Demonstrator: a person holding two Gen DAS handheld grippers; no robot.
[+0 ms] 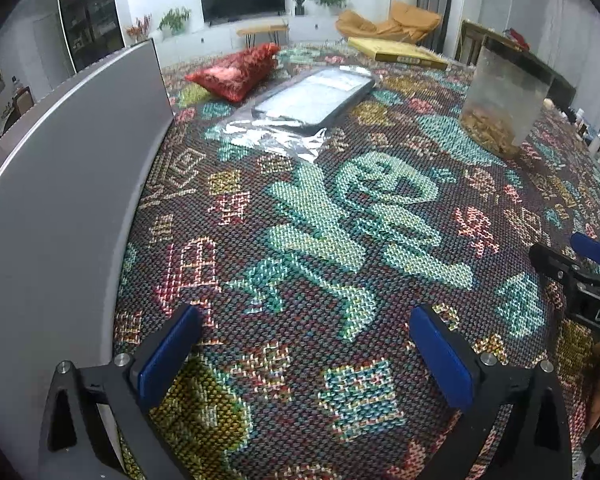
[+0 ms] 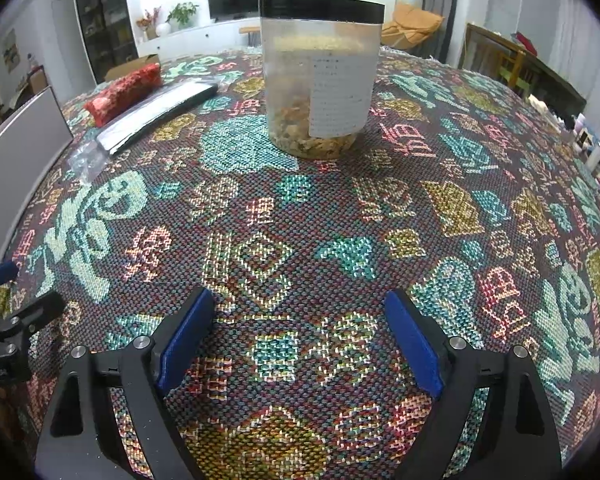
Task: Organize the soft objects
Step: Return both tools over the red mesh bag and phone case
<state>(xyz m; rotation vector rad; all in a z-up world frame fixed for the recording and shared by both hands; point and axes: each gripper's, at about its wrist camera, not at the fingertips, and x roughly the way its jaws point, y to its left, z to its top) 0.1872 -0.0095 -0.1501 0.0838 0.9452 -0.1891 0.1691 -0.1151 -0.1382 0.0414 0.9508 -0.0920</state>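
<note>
A red mesh pouch [image 1: 236,70] [image 2: 124,90] lies at the far left of the patterned tablecloth [image 1: 340,220]. Beside it lies a flat silver foil packet with a dark frame [image 1: 312,100] [image 2: 160,114]. A clear jar with a black lid and a paper label [image 2: 320,76] [image 1: 500,96] stands upright further right. My left gripper [image 1: 306,344] hovers open over bare cloth, well short of the packet. My right gripper [image 2: 300,328] is open too, in front of the jar, with nothing between its blue pads. Each gripper shows at the edge of the other's view.
A grey upright panel [image 1: 60,200] [image 2: 16,148] borders the table's left side. A flat yellow box [image 1: 396,52] lies at the far edge. Small bottles [image 2: 596,156] crowd the right edge. A TV, plants and an orange chair stand in the room behind.
</note>
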